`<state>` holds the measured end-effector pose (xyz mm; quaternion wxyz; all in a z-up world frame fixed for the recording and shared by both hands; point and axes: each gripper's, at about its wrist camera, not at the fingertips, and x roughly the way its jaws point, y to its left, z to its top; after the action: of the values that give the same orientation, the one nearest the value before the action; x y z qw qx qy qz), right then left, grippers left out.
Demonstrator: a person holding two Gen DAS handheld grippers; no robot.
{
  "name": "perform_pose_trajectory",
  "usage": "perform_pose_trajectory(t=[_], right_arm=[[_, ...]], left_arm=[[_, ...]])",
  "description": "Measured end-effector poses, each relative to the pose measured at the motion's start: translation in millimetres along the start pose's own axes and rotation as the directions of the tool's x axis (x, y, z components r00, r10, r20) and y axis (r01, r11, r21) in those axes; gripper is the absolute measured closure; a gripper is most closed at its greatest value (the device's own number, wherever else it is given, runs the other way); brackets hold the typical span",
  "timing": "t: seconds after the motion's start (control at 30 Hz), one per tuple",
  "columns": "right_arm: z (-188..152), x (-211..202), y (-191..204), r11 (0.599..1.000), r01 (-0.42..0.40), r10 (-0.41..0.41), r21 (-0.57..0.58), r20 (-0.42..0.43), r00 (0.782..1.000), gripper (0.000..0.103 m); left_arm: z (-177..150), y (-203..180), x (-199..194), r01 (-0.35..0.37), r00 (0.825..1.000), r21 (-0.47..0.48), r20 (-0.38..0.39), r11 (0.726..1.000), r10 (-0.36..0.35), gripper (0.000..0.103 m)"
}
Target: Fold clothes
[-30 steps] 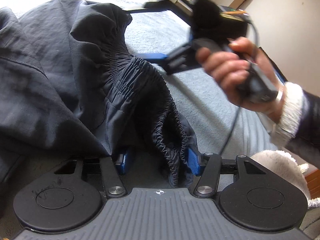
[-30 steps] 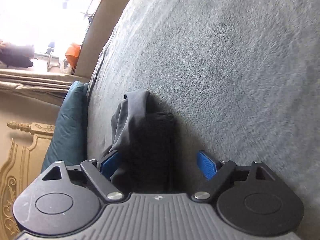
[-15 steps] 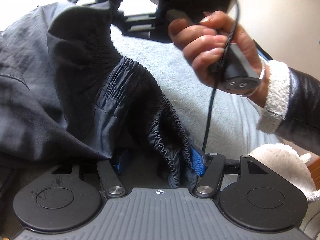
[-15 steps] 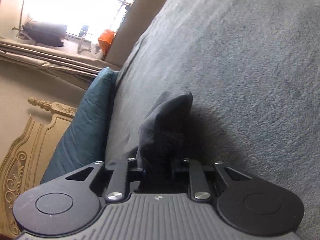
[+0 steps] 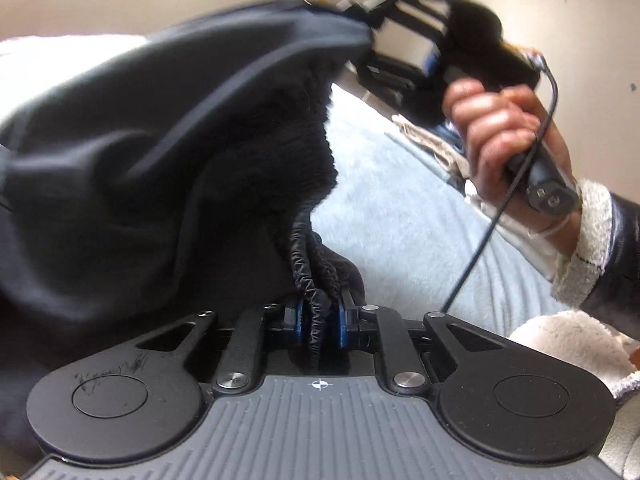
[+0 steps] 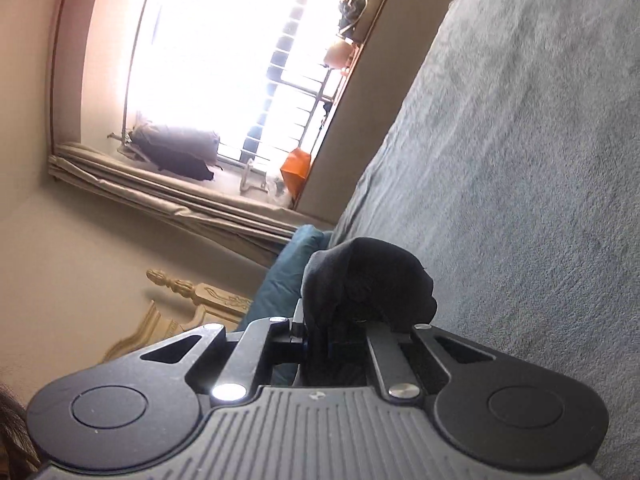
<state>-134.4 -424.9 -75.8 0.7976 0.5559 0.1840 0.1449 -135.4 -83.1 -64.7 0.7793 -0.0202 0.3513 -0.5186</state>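
A dark navy garment (image 5: 160,168) with a gathered elastic waistband (image 5: 310,280) hangs lifted over a grey fleece blanket (image 5: 400,208). My left gripper (image 5: 319,318) is shut on the bunched waistband, whose folds stick out between the blue pads. The right gripper (image 5: 380,32), held by a hand (image 5: 500,136), pinches the garment's upper edge at the top of the left wrist view. In the right wrist view the right gripper (image 6: 320,338) is shut on a dark bunch of the garment (image 6: 368,280), which hides the fingertips.
The grey blanket (image 6: 520,160) covers the bed. A teal pillow (image 6: 288,272) lies by a carved cream headboard (image 6: 192,300). A bright barred window (image 6: 240,60) and beige curtains (image 6: 160,188) are beyond. A white fluffy sleeve cuff (image 5: 588,240) and a cable (image 5: 480,248) are at the right.
Both grippers closed on the garment: the right half a second ago, the left since then. Both have lifted it, and the right gripper has swung upward toward the window.
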Motion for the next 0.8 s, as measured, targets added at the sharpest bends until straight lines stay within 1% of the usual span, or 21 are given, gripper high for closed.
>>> perform_pose_trajectory(t=[0.1,0.17,0.23,0.3,0.37,0.43,0.5,0.57,0.6,0.7,0.73,0.8], right_arm=[[2,-14,16,0.999,-0.038,0.039,-0.020,0.047,0.998,0.095],[4,-23,30,0.997,-0.064,0.067,-0.040,0.076,0.995,0.095],[6,-31,49,0.994,-0.082,0.090,-0.078,0.106,0.990,0.095],[7,-38,71,0.988,-0.072,0.090,-0.135,0.139,0.986,0.095],[6,-46,97,0.979,-0.053,0.089,-0.196,0.177,0.980,0.095],[4,-54,123,0.966,-0.035,0.092,-0.255,0.214,0.972,0.095],[0,-63,146,0.952,-0.032,0.110,-0.305,0.242,0.964,0.095],[-5,-74,169,0.933,-0.033,0.137,-0.358,0.269,0.953,0.095],[-8,-80,180,0.924,-0.033,0.149,-0.381,0.281,0.948,0.095],[-16,-96,205,0.900,-0.033,0.185,-0.435,0.310,0.933,0.095],[-18,-101,214,0.891,-0.033,0.197,-0.453,0.319,0.927,0.095],[-23,-112,231,0.872,-0.031,0.220,-0.488,0.336,0.916,0.095]], left_arm=[[23,-1,-42,-0.049,0.994,0.002,0.094,0.999,0.049,0.091],[38,-2,-71,-0.082,0.984,0.001,0.156,0.997,0.081,0.091],[53,-2,-99,-0.115,0.969,-0.002,0.218,0.993,0.112,0.092],[68,-6,-128,-0.146,0.949,0.000,0.282,0.989,0.140,0.092],[86,-17,-157,-0.173,0.924,0.023,0.351,0.985,0.154,0.092],[103,-28,-182,-0.200,0.897,0.048,0.411,0.979,0.163,0.092],[116,-39,-201,-0.212,0.874,0.062,0.458,0.975,0.161,0.092],[124,-53,-217,-0.222,0.852,0.073,0.499,0.972,0.157,0.093],[130,-62,-218,-0.227,0.841,0.079,0.518,0.971,0.155,0.093],[143,-94,-207,-0.254,0.816,0.117,0.559,0.960,0.148,0.093],[145,-102,-207,-0.262,0.811,0.132,0.567,0.956,0.144,0.093],[143,-113,-212,-0.271,0.807,0.162,0.576,0.949,0.132,0.093]])
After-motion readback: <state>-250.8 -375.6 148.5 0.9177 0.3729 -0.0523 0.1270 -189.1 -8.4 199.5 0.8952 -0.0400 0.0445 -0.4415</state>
